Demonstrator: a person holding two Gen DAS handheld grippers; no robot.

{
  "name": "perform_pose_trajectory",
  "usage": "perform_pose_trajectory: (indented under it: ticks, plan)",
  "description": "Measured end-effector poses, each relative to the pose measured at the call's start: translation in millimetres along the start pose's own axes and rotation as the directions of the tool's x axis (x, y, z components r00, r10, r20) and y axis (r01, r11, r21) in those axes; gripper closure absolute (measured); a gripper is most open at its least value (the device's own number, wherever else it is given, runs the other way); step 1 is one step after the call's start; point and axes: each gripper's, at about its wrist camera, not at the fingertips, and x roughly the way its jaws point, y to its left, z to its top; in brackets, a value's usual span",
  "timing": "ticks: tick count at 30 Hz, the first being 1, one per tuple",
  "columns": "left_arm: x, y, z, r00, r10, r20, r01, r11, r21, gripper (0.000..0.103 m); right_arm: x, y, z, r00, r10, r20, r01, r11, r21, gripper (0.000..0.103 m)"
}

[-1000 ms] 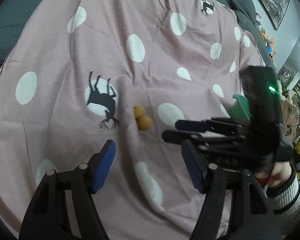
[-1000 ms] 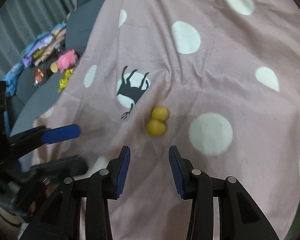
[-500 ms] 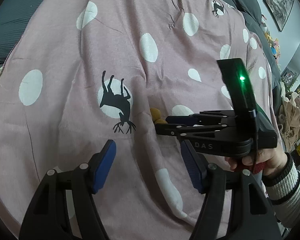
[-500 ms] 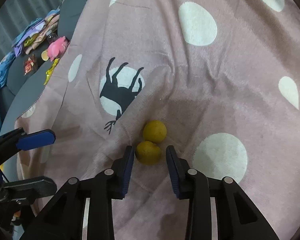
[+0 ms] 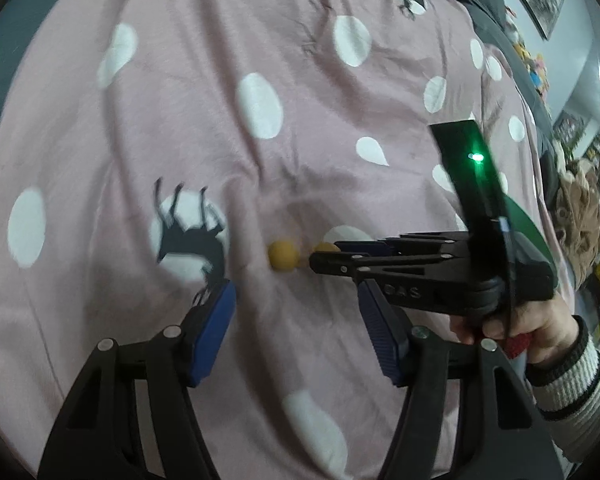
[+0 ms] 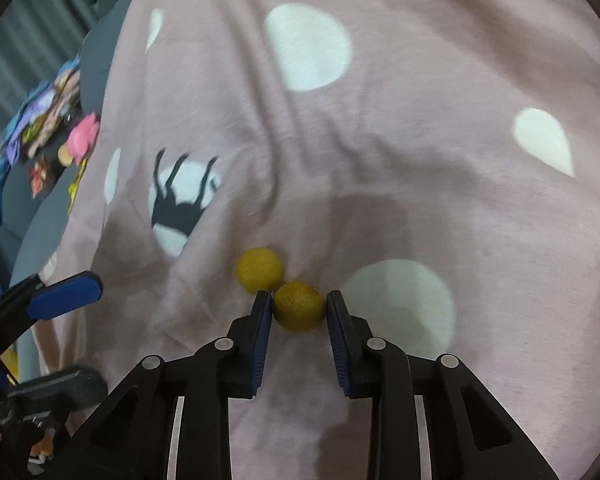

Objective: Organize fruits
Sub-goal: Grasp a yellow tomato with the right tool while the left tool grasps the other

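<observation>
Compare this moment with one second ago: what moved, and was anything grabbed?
The right gripper advanced to the two yellow fruits and closed around the nearer fruit; both pads now touch it, though it still lies on the pink blanket. The other fruit stayed put beside it. The left gripper stayed open and empty, hanging back.

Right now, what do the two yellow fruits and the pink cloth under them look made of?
Near fruit: matte, finely pitted yellow skin with brownish speckles, citrus-like; real or fake, I cannot tell. Far fruit: same dull yellow, slightly fuzzy look, possibly blur. Cloth: soft woven fabric, matte, with creases and printed white dots.
</observation>
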Motion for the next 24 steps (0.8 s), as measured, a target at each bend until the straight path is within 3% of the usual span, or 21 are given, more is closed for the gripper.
perform_pose_trajectory:
  ticks: [5, 12, 17, 24]
  plan:
    - [31, -17, 15, 0.998, 0.044, -0.036, -0.04, 0.994, 0.097, 0.053, -23, -23, -11, 0.998, 0.01, 0.059, -0.013, 0.998, 0.054, 0.073]
    - [68, -21, 23, 0.991, 0.096, -0.094, -0.082, 0.987, 0.138, 0.06, -52, -43, -29, 0.989, 0.044, 0.14, -0.06, 0.992, 0.108, 0.073]
    - [86, -22, 24, 0.972, 0.203, -0.116, -0.18, 0.966, 0.184, 0.064, -60, -45, -35, 0.982, 0.077, 0.174, -0.097, 0.989, 0.11, 0.073]
    - [92, -24, 26, 0.954, 0.282, -0.102, -0.25, 0.935, 0.253, 0.068, -66, -42, -39, 0.975, 0.091, 0.204, -0.115, 0.987, 0.108, 0.073]
